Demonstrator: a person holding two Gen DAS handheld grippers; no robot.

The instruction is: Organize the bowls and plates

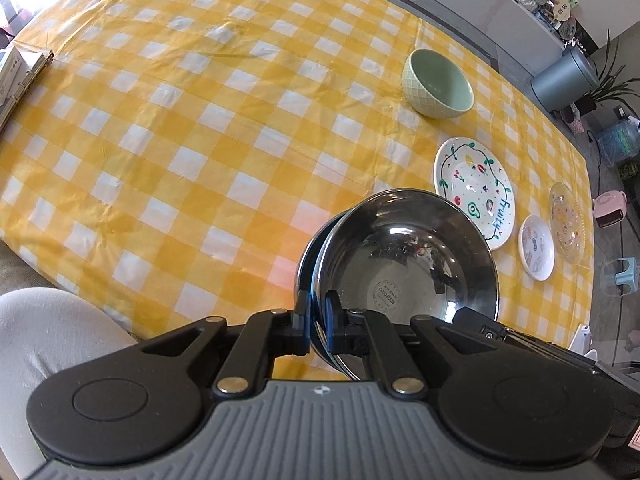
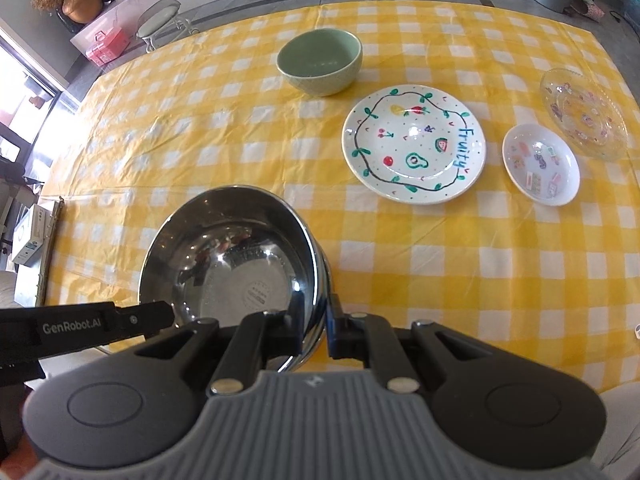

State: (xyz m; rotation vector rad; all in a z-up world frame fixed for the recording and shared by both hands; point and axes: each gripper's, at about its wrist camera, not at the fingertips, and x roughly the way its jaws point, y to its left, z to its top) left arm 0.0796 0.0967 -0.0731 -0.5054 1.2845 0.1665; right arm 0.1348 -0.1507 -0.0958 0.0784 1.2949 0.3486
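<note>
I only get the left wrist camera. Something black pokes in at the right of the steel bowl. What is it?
Observer: That is the right hand-held gripper, shut on the steel bowl's rim, at a different spot from the left hand-held gripper.
Visitor: Does anything stand on the floor behind the green bowl?
Observer: Yes, past the table's far edge behind the green bowl stands a stool with a round seat.
Visitor: Any writing on these tools?
Observer: The left one's side reads GenRobot.AI.
</note>
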